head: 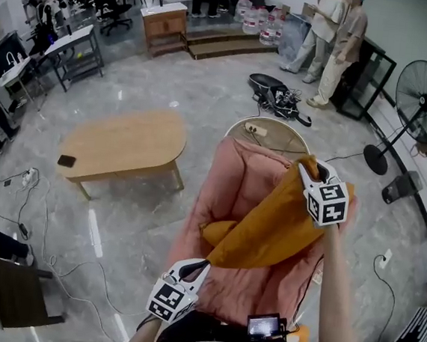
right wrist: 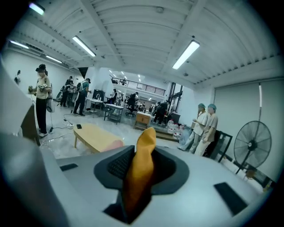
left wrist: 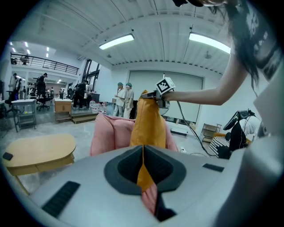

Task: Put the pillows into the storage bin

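Mid-transfer: left hand-held gripper [head: 198,266] and right hand-held gripper [head: 313,168] are each clamping a corner of the orange pillow [head: 268,224], which is hanging stretched between them above the pink pillow [head: 235,180]; next is likely carrying it forward, past the right one, and releasing it over the bin [head: 233,125].

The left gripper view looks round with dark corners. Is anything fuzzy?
Left gripper view: the wide lens bends the ceiling lights and darkens corners; the orange pillow is soft up close. Right gripper view: same bending and blur. Head view: sharp, evenly lit.
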Tool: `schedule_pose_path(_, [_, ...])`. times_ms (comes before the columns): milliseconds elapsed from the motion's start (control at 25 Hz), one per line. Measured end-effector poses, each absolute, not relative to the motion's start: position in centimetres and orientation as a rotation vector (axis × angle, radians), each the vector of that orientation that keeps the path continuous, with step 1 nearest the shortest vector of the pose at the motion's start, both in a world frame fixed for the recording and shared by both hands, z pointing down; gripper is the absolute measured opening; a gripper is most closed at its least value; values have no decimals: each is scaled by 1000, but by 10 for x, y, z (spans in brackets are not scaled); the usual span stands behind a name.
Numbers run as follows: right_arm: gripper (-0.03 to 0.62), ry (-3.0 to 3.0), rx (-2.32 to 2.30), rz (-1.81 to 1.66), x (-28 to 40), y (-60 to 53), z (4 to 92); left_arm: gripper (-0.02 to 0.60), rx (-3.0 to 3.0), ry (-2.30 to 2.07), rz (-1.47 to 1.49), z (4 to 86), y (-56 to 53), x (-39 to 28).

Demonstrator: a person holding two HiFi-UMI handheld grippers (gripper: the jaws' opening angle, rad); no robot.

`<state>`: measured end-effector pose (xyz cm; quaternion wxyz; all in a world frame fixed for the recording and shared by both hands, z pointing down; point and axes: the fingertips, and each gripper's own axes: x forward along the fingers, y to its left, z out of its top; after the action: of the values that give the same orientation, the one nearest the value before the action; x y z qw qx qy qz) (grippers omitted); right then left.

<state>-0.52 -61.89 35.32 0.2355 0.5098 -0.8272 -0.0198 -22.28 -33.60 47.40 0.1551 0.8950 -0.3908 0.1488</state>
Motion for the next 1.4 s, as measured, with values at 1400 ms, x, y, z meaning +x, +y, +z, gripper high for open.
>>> schedule_pose_path(1400, [49, -2157, 2375, -302, 342, -144, 193, 17, 2857, -755, 426, 434, -121, 14])
